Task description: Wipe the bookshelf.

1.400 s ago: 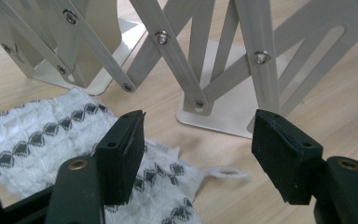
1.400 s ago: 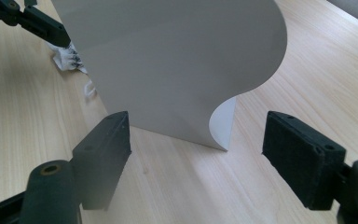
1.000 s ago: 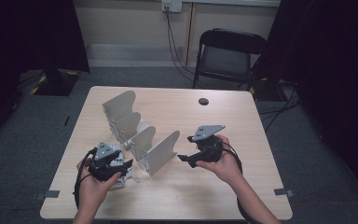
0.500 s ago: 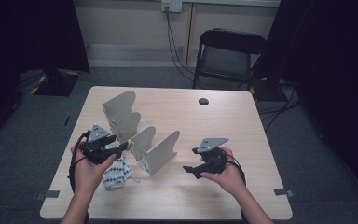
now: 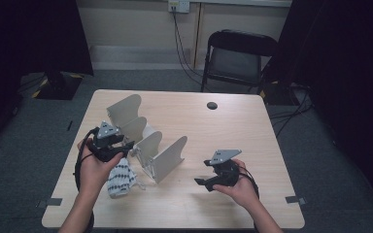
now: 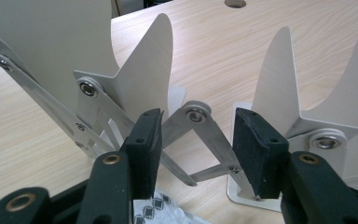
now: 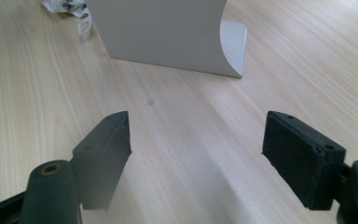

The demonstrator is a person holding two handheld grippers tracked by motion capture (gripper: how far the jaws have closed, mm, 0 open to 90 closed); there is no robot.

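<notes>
Closing left gripper (image 5: 126, 145) at rack (image 5: 167, 158), right gripper (image 5: 201, 183) low, open

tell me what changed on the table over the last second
The left gripper lifted off the patterned cloth, which now lies loose on the table, and moved up to the metal rack; its jaws have just been closing, open around the rack's hinge bars. The right gripper drew back from the rack toward the near edge, open and empty. The rack stayed put.
</notes>
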